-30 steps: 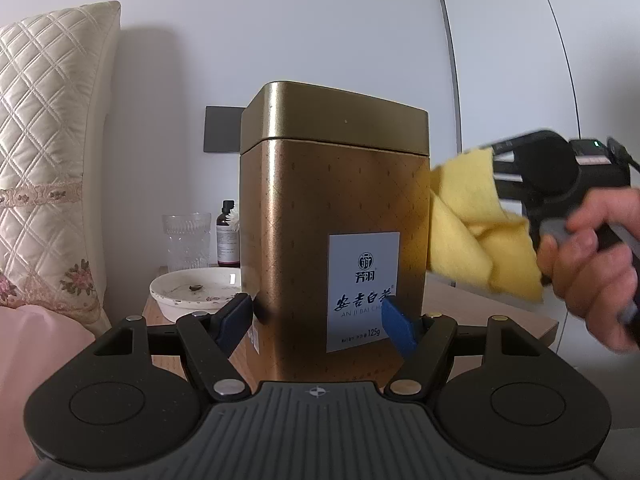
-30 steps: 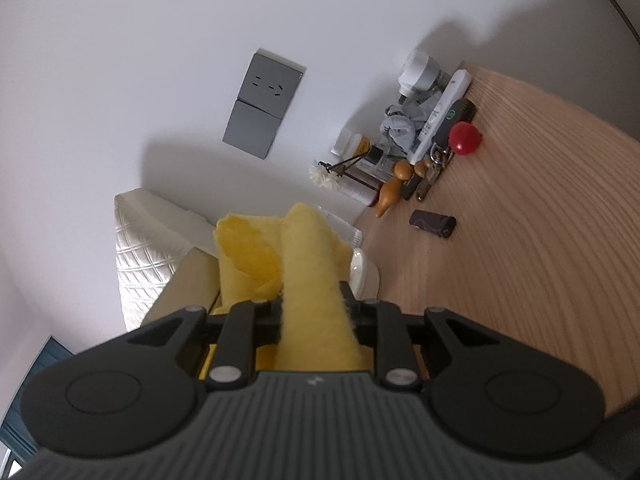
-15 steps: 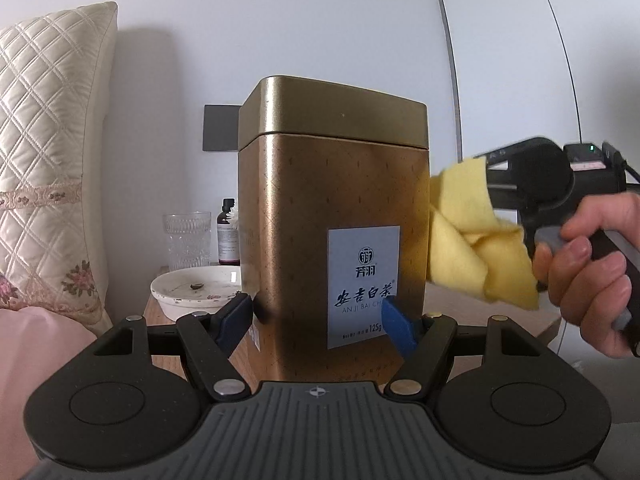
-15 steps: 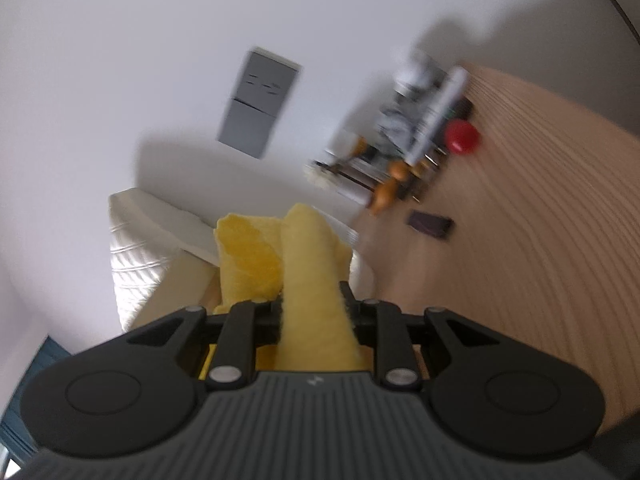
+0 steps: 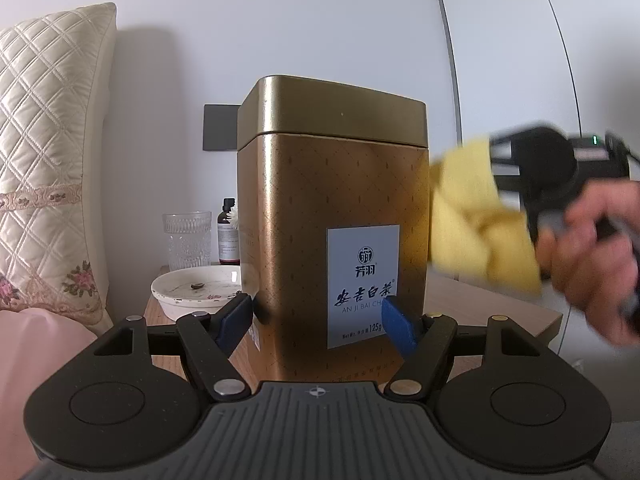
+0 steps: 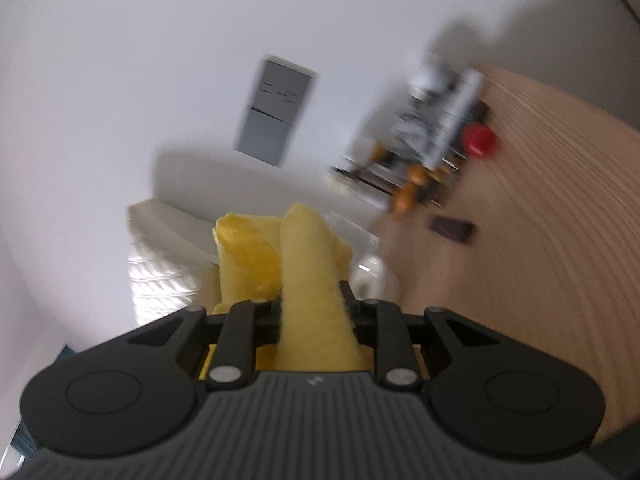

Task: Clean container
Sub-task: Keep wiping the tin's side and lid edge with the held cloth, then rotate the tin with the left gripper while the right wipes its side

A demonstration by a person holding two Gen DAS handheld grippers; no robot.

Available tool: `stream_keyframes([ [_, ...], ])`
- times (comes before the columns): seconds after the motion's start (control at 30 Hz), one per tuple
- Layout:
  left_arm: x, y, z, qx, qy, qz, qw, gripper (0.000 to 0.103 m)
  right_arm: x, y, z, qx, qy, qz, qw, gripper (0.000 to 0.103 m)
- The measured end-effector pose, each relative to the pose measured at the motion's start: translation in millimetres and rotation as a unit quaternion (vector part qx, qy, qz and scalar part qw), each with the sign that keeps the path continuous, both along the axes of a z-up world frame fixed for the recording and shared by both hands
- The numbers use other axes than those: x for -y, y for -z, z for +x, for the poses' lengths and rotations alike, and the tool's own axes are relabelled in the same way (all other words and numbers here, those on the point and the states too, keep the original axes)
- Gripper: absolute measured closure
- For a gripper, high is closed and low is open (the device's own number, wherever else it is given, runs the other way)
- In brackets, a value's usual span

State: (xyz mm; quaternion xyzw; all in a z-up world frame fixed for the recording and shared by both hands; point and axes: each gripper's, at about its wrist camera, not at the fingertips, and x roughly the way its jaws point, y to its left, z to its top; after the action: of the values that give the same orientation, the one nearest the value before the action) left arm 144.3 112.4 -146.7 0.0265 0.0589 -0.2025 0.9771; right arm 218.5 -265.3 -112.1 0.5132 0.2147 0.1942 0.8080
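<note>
While my left gripper clamps the gold tin low on its two side walls, the blue pads pressing in from either side, the tin stands upright straight ahead of those fingers on the wooden bedside table, its long axis vertical and its lid still on. My right gripper is pinched tight on a folded yellow cloth, which sticks out past the fingertips. Seen from the left wrist, that cloth sits just beside the tin's right wall, about halfway up; whether it touches I cannot tell, since it is blurred. So the right hand is the one placed to wipe, and I judge the stroke should run up and down that wall. Behind the tin are a white dish, a glass and a small dark bottle.
</note>
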Motion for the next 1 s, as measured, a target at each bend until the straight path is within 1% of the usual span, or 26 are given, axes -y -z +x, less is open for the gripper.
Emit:
stream_keyframes([
  [0.07,17.2,-0.1,-15.1,0.000,0.004,0.001,1.0000,0.029,0.5,9.2,-2.0,-0.015,0.001,0.003,1.000,0.079],
  [0.13,39.7,7.6,-22.6,0.000,0.003,0.001,1.0000,0.029,0.9,14.1,-3.3,-0.023,0.001,0.006,1.000,0.079],
  [0.2,44.6,10.2,-25.1,-0.002,0.003,-0.003,1.0000,0.029,0.8,6.3,-1.8,-0.013,0.000,0.006,1.000,0.079],
  [0.23,36.6,9.8,-20.5,-0.002,0.002,-0.003,1.0000,0.029,0.6,1.4,-1.1,-0.007,0.000,0.007,1.000,0.079],
  [0.3,8.0,8.0,-2.6,-0.002,-0.001,-0.003,1.0000,0.029,-0.1,-11.1,0.1,0.010,-0.002,0.008,1.000,0.079],
  [0.37,6.0,9.3,-2.9,-0.002,-0.002,-0.003,1.0000,0.029,-0.4,-20.0,-0.3,0.024,-0.004,0.008,1.000,0.079],
  [0.43,4.0,9.9,-3.3,-0.002,-0.002,-0.001,1.0000,0.029,-0.3,-18.6,-2.2,0.027,-0.004,0.005,1.000,0.079],
  [0.5,1.3,11.2,-4.3,-0.002,-0.001,0.001,1.0000,0.029,0.3,-5.2,-4.8,0.012,-0.003,0.010,1.000,0.079],
  [0.6,-3.3,12.9,-5.2,-0.005,0.000,-0.004,1.0000,0.029,1.0,20.0,-8.6,-0.028,0.003,0.030,0.999,0.079],
  [0.67,-8.8,17.4,-7.6,-0.006,0.001,-0.007,1.0000,0.029,0.6,26.1,-10.2,-0.037,0.006,0.030,0.999,0.079],
  [0.7,-11.7,20.4,-9.3,-0.006,0.001,-0.007,1.0000,0.029,0.3,24.4,-10.0,-0.037,0.006,0.028,0.999,0.079],
  [0.77,-23.7,17.0,-5.2,-0.007,0.001,-0.010,0.9999,0.029,-0.1,18.2,-9.3,-0.031,0.006,0.025,0.999,0.079],
  [0.9,-16.1,9.1,-5.9,-0.007,0.001,-0.008,0.9999,0.029,-0.1,-4.7,-9.6,0.004,0.002,0.029,1.000,0.079],
  [1.0,-24.5,5.2,-5.3,-0.008,0.005,-0.008,0.9999,0.029,-2.6,-12.6,-16.4,0.018,0.004,0.014,1.000,0.079],
])
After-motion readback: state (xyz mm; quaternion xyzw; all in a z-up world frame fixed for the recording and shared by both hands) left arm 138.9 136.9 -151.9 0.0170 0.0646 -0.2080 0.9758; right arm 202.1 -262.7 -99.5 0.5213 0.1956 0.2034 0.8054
